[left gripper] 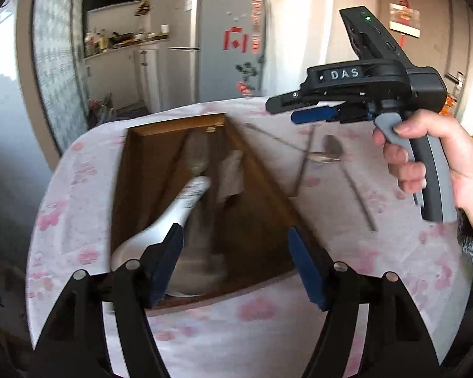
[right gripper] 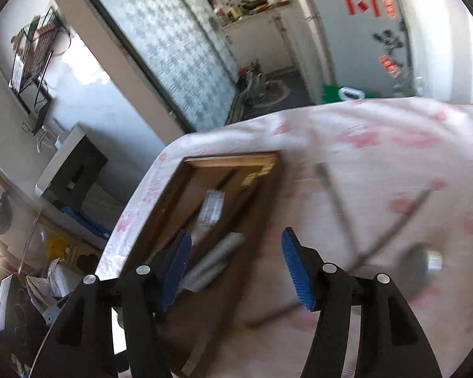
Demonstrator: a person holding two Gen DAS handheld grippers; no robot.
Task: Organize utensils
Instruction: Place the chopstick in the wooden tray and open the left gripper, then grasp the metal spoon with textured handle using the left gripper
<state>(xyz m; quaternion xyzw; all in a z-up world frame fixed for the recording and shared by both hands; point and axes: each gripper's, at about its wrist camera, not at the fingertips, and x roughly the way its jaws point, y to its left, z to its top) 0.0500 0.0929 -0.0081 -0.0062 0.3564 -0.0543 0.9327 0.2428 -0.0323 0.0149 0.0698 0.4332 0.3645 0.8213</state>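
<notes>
While both claws stand wide with nothing between their blue pads, the left gripper (left gripper: 236, 264) hangs over the wooden tray (left gripper: 265, 170), and a white ceramic spoon (left gripper: 170, 220) lies in the tray's left compartment, just beside the left pad. The right gripper (right gripper: 236, 267) is above the tray's right edge and the pink-flowered tablecloth (right gripper: 378, 132). A metal spoon (left gripper: 331, 151) and thin chopsticks (left gripper: 304, 157) lie on the cloth, to the right of the tray; they are blurred in both views.
</notes>
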